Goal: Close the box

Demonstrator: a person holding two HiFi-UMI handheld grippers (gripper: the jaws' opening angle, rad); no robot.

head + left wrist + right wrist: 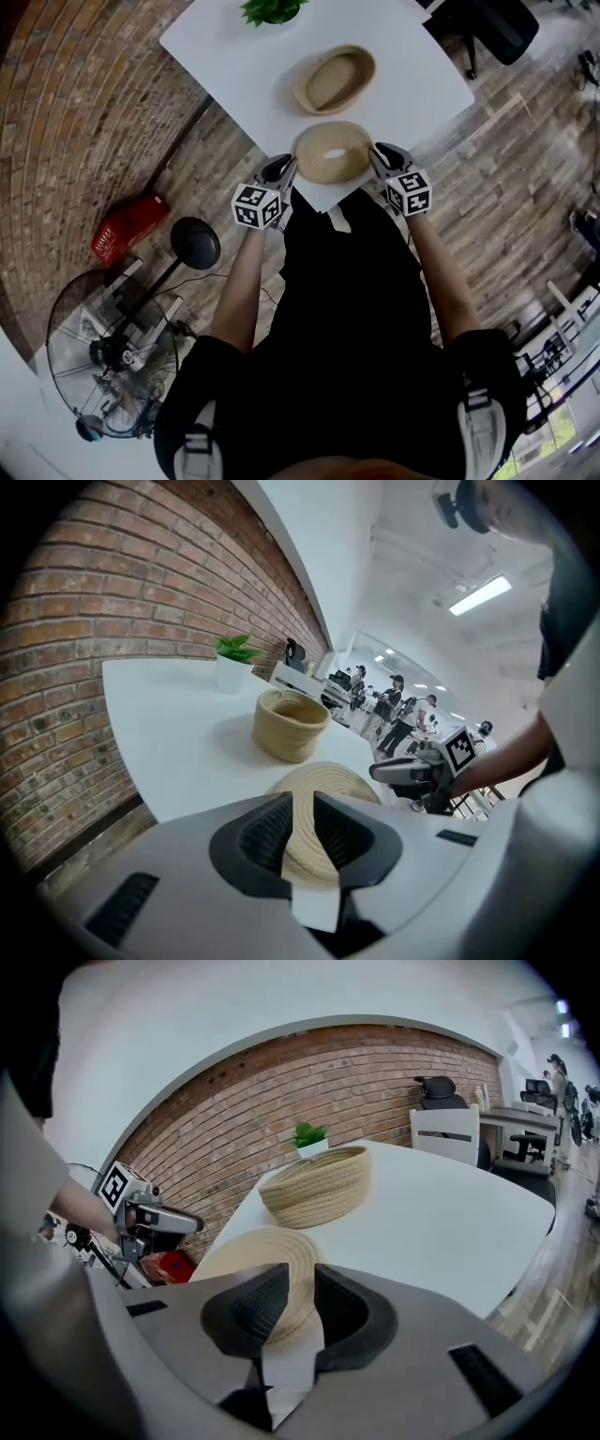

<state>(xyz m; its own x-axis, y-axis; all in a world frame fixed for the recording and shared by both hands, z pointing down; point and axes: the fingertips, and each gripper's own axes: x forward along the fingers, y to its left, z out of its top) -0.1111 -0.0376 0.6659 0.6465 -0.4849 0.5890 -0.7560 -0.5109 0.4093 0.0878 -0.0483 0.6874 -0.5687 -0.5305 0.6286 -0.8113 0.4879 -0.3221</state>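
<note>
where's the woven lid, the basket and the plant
woven lid (333, 153): head view, its centre.
basket (335, 82): head view, its bare inner floor.
plant (272, 9): head view, its green leaves.

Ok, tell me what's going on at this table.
A person holds a gripper in each hand at the near edge of the white table. The left gripper and right gripper flank a flat woven lid lying there. Each gripper has its jaws apart with the lid's rim at the gap, and neither is clamped on it. The woven box stands further back, uncovered, with a potted plant beyond it. The box is not closed yet.
</note>
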